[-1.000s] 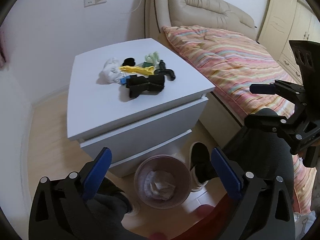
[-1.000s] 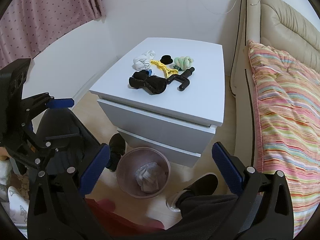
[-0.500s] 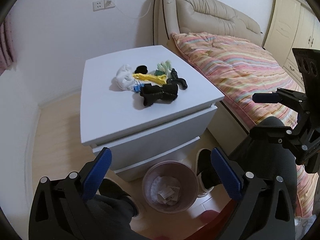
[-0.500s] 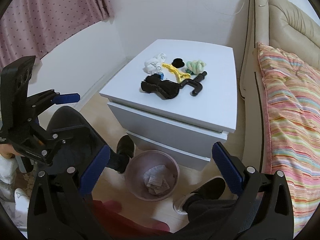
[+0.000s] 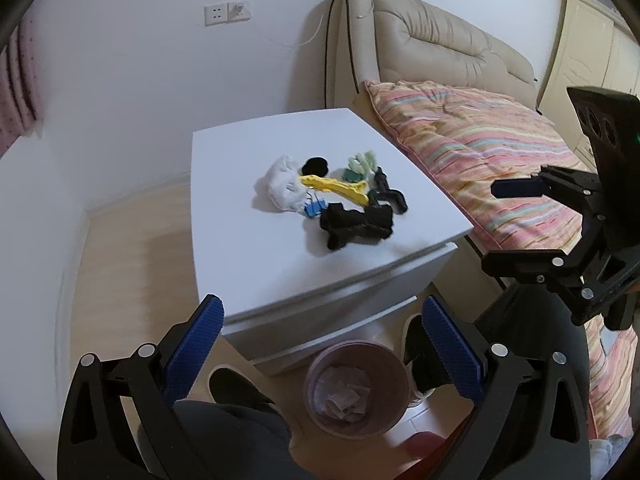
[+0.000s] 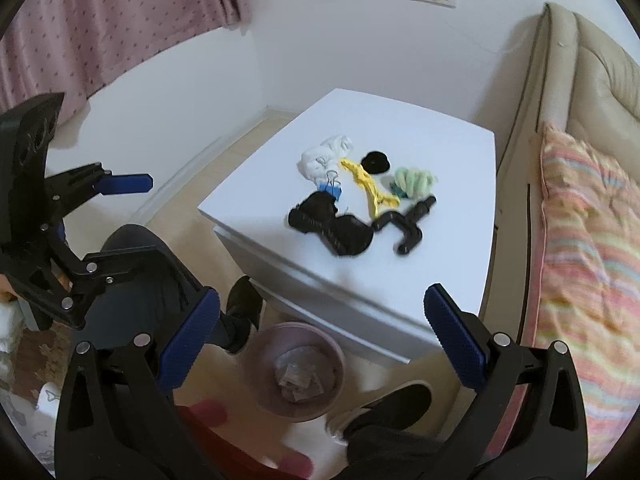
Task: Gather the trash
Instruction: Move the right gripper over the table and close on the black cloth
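Note:
On the white nightstand (image 5: pixel 248 248) (image 6: pixel 452 152) lies a small heap: a crumpled white tissue (image 5: pixel 282 186) (image 6: pixel 326 156), a yellow strip (image 5: pixel 336 186) (image 6: pixel 370 188), a black fuzzy piece (image 5: pixel 356 226) (image 6: pixel 332 226), a blue binder clip (image 5: pixel 314 208) (image 6: pixel 332 190), a green bundle (image 5: pixel 362 164) (image 6: pixel 414 180), a black pipe part (image 5: pixel 386 198) (image 6: pixel 408 226) and a black cap (image 5: pixel 316 166) (image 6: pixel 376 162). A pink bin (image 5: pixel 358 388) (image 6: pixel 294 370) holding paper stands on the floor in front. My left gripper (image 5: pixel 320 344) and right gripper (image 6: pixel 320 328) hang open and empty short of the nightstand.
A bed with a striped quilt (image 5: pixel 480 152) (image 6: pixel 580 248) and beige headboard (image 5: pixel 432 44) flanks the nightstand. A person's legs and black shoes (image 6: pixel 244 308) stand by the bin. A pink curtain (image 6: pixel 100 24) hangs left, cream cabinets (image 5: pixel 592 40) at the far right.
Both grippers have risen and come nearer to the nightstand, so the heap sits lower and larger in view. Both stay open and empty. Nothing on the nightstand has moved.

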A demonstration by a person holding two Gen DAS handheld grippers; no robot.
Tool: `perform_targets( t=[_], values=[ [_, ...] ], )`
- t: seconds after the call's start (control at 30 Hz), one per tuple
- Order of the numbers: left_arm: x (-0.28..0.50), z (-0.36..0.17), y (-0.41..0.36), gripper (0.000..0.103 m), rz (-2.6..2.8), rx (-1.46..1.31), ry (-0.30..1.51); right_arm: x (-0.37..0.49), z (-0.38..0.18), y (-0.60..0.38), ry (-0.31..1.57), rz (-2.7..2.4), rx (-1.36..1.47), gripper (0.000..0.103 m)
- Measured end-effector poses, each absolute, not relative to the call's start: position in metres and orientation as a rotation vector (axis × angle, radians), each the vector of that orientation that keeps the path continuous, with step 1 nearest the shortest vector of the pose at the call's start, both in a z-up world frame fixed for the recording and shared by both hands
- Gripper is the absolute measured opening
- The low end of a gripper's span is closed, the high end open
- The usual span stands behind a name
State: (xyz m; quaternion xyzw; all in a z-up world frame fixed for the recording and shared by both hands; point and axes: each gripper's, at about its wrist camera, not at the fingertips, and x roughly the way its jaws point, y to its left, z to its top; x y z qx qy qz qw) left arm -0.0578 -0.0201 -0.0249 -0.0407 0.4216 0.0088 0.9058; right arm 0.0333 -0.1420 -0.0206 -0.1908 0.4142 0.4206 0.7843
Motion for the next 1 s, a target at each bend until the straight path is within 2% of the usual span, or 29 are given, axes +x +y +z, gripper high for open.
perform_targets(
  t=[0.77, 0.8, 0.87, 1.0],
  values=[
    [-0.025, -0.034, 0.022, 0.095, 0.053, -0.144, 0.92, 0.092, -0.071, -0.043, 0.996, 1.056, -0.836, 0.099],
    [-0.025, -0.035, 0.024, 0.095, 0.054, -0.146, 0.922, 0.092, -0.073, -0.04, 0.996, 1.067, -0.856, 0.098],
    [-0.025, -0.036, 0.027, 0.095, 0.058, -0.153, 0.923, 0.092, -0.078, -0.035, 0.999, 1.076, -0.891, 0.082],
    [-0.024, -0.037, 0.031, 0.095, 0.062, -0.161, 0.925, 0.095, -0.087, -0.027, 1.019, 1.081, -0.932, 0.073]
  ],
)
